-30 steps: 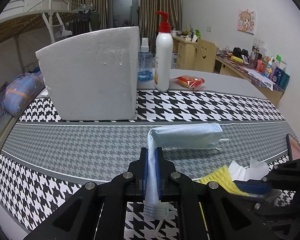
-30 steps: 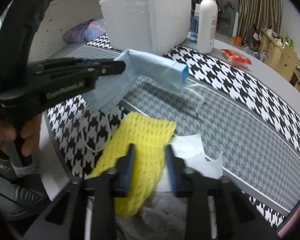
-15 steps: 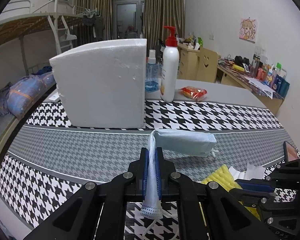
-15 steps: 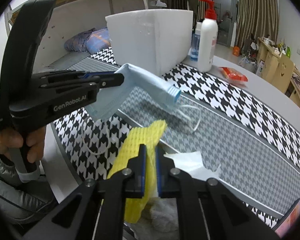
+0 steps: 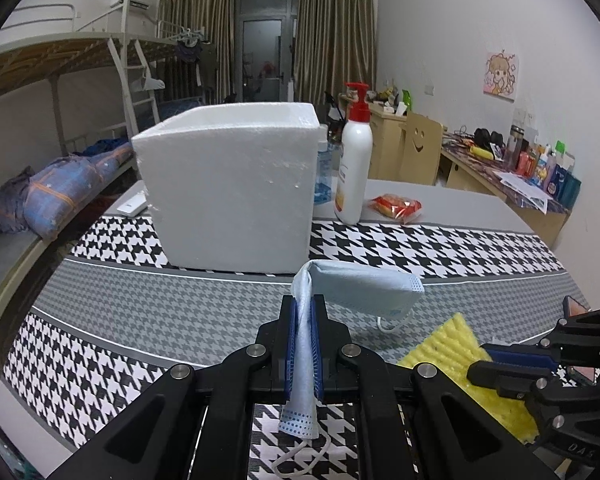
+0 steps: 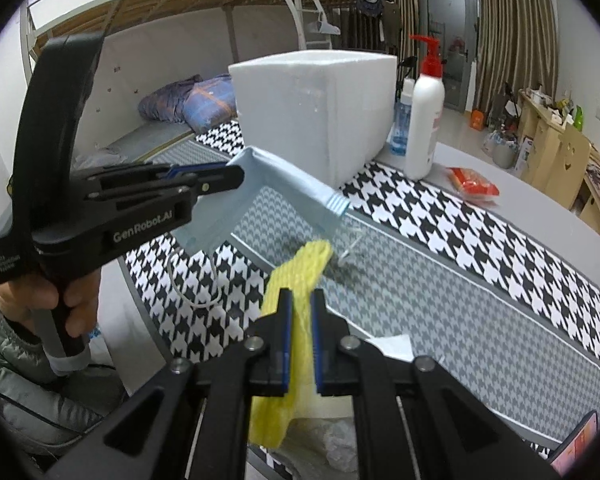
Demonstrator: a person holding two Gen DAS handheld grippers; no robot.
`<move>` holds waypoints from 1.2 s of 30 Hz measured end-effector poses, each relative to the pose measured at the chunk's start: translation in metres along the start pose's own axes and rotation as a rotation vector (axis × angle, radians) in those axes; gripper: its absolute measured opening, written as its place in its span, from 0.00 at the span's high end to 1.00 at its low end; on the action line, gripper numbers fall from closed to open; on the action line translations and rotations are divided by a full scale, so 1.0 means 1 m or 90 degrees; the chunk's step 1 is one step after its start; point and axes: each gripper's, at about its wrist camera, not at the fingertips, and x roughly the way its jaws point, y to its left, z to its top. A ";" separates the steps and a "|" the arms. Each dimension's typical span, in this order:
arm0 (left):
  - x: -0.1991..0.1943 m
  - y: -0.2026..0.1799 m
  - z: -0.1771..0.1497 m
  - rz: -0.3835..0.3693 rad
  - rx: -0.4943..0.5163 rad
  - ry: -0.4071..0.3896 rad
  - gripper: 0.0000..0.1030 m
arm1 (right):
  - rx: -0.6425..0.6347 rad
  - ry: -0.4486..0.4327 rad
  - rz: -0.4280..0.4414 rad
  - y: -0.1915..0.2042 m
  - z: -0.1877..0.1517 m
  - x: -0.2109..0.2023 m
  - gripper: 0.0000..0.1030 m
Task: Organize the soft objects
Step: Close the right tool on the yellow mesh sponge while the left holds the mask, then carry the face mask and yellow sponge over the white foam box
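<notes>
My left gripper is shut on a light blue face mask, which hangs folded over the fingers above the table, its ear loop dangling below. In the right wrist view the same left gripper holds the face mask at the left. My right gripper is shut on a yellow foam net sleeve, lifted off the table; the sleeve and right gripper also show at the lower right of the left wrist view. A white foam box stands open-topped on the houndstooth cloth behind.
A white pump bottle, a blue spray bottle and a red snack packet stand beside the box. White tissue lies under my right gripper. A person's hand grips the left handle. A bunk bed stands to the left.
My right gripper closed on the yellow foam sleeve and lifted it off the table. My left gripper rose with the mask, whose far end came off the cloth.
</notes>
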 end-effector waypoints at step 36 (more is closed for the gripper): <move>-0.049 0.045 0.051 0.040 -0.012 -0.110 0.92 | -0.016 -0.098 -0.055 0.018 0.073 -0.024 0.90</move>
